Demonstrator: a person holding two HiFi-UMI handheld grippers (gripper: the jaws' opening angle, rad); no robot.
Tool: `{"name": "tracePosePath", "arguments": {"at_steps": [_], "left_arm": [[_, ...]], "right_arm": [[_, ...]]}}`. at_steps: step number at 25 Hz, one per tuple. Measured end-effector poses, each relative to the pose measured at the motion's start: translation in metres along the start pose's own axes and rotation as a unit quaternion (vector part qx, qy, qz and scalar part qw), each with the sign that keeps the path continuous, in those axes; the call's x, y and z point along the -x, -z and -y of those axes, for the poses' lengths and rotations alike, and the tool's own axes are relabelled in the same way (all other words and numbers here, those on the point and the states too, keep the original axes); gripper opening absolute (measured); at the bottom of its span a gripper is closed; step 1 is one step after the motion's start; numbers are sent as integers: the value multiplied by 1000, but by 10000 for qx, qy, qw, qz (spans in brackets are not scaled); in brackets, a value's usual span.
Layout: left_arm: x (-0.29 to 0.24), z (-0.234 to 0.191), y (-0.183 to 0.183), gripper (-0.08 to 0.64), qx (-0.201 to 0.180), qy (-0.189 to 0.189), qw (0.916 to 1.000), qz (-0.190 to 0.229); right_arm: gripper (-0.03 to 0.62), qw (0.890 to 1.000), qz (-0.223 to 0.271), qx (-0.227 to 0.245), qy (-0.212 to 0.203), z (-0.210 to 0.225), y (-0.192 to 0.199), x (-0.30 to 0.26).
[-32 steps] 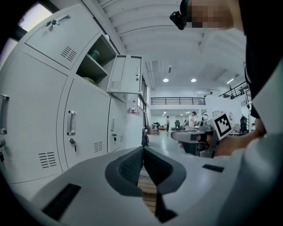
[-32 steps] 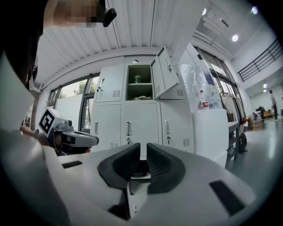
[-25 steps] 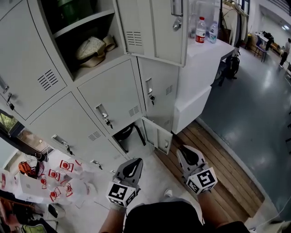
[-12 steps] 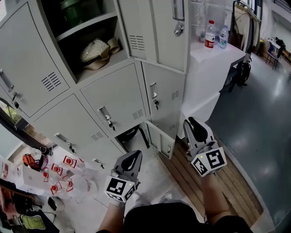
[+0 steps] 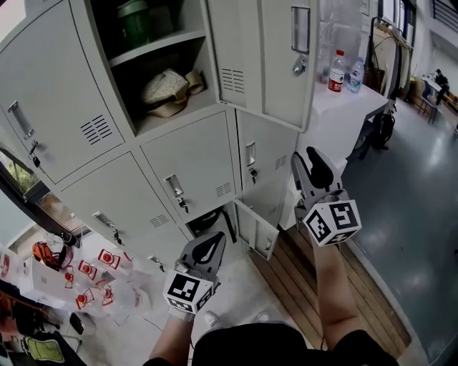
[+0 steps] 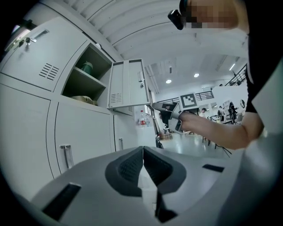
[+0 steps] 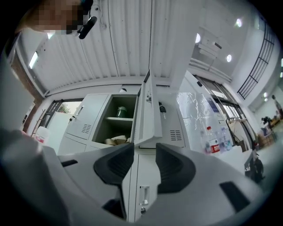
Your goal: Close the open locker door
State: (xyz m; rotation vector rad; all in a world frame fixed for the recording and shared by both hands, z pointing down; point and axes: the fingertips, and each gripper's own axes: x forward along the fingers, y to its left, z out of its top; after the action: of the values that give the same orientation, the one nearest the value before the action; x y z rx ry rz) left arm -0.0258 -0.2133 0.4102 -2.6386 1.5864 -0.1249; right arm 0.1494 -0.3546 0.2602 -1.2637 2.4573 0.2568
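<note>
Bright, even indoor light; sharp focus, fisheye bending at edges.

A red-labelled clear plastic bottle [image 5: 335, 71] and a second clear plastic bottle [image 5: 356, 70] stand side by side on a white counter [image 5: 336, 114]. A crumpled beige cloth hat [image 5: 168, 89] (or a bag, hard to tell) lies below a green jar [image 5: 134, 21]. Small red-and-white packets [image 5: 93, 275] lie scattered at lower left.

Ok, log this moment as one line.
upper locker door: open | right gripper: fingers just opened, empty, aimed at door | left gripper: shut, empty
</note>
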Motion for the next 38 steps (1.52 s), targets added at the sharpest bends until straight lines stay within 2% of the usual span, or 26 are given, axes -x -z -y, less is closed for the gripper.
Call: {"name": "tracePosePath", "arguments": {"at_steps": [7,13,18,24,27,38], "left_arm": [[8,-20,-8,23,-78,76,9999,79],[15,-41,-7,23,0,79,9999,122],[16,-52,-1,23,45,146,9998,86],[15,-59,1,23,67,237,9996,103],[16,-63,-1,23,45,240,9996,151],[34,-95,0,23,21,13,9998,193]], "right_arm": [[195,9990,31,56,450,24,-10,-32],[192,9988,152,80,460,19,-12,-37],[153,9980,286,199,523,9,-17,-30],[146,9983,418,240,335,-23,-25,-20],[146,9977,456,453,231,-48,-30,-19],[135,9932,671,793,-532,-150,-35,-37]]}}
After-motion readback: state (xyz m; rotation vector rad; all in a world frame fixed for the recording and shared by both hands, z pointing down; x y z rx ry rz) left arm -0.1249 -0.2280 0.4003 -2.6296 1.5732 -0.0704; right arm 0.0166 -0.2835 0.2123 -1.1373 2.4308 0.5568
